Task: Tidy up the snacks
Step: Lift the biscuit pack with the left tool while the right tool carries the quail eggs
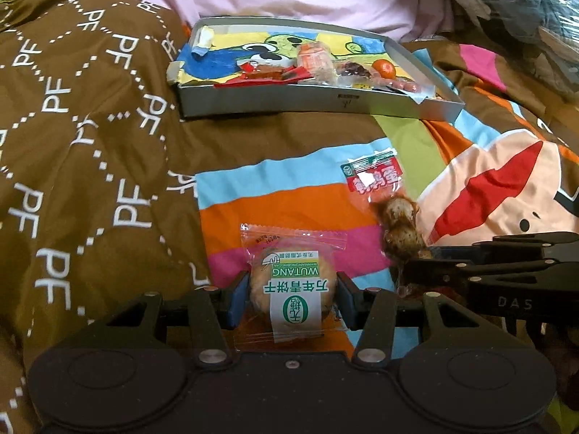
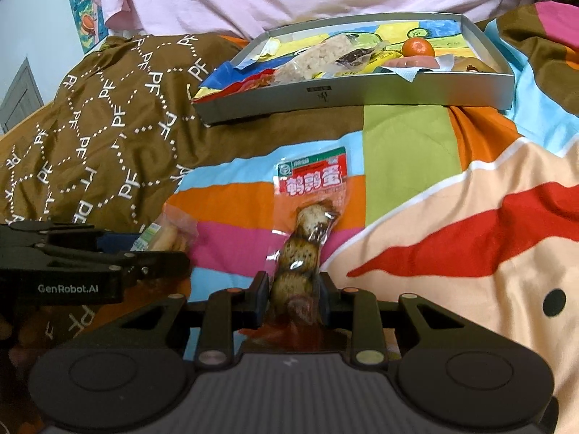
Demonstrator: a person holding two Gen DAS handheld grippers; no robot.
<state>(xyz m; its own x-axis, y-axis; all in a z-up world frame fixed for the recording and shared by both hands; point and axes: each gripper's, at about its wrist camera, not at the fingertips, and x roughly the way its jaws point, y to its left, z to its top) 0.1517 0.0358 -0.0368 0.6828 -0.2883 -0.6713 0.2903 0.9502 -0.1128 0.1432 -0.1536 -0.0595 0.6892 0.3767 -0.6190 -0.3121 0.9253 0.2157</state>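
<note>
Biscuit packet (image 1: 293, 289) in left gripper (image 1: 292, 298)

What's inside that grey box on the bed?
The grey box holds a small orange, a pale puffed-rice bar, red wrappers and white tissue. The pile hides whatever lies beneath it.

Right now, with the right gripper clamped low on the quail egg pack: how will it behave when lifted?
The quail egg pack looks like thin clear film around round eggs, so the printed top probably droops. The right gripper pinches the lowest egg, likely firm enough, though glossy film may slip. The eggs seem heavy for the pack, so it may swing.
</note>
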